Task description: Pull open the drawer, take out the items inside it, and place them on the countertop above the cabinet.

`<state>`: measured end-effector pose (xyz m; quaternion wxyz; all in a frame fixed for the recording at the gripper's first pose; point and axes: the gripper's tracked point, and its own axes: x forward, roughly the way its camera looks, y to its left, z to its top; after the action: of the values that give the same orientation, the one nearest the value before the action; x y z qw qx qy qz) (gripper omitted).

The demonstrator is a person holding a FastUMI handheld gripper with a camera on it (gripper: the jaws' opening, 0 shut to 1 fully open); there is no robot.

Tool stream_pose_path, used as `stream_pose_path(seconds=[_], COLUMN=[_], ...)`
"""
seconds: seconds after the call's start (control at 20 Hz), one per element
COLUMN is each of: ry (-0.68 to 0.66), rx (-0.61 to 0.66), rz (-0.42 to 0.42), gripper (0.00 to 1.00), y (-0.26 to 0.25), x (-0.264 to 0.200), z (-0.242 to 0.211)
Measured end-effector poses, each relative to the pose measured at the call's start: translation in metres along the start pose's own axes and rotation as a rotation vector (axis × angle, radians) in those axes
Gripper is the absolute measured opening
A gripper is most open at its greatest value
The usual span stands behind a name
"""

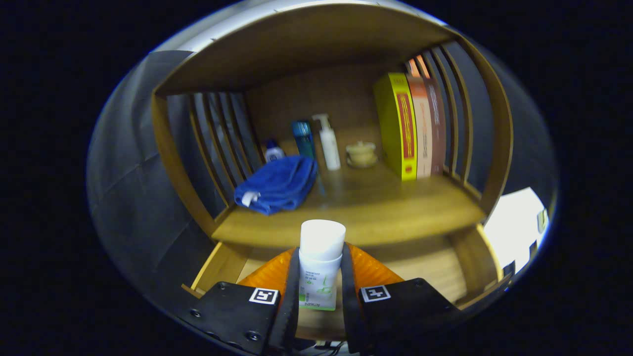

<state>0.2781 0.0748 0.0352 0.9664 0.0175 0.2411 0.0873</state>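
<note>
Carry the white tube [319,267] up and forward over the front edge of the counter [356,217], keeping it upright, and set it down on the bare wood short of the blue towel [277,184] and the bottles behind it. The tool [319,277] is narrowed to the tube's width, both fingers pressing its sides below the cap. The tube hangs between them above the open drawer [420,267], seemingly clear of the drawer floor.
</note>
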Motion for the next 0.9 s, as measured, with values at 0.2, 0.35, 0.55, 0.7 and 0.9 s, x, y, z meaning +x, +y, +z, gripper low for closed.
stream_pose_path(seconds=[0.2, 0.35, 0.55, 0.7, 0.9], ry=[0.033, 0.06, 0.156, 0.153, 0.167], rx=[-0.153, -0.238, -0.18, -0.157, -0.094], rz=[-0.041, -0.016, -0.035, -0.056, -0.056], gripper=[0.47, 0.47, 0.47, 0.47, 0.47], y=[-0.012, -0.004, -0.011, -0.023, -0.022], x=[0.031, 0.078, 0.133, 0.167, 0.186], z=[0.05, 0.062, 0.045, 0.043, 0.027])
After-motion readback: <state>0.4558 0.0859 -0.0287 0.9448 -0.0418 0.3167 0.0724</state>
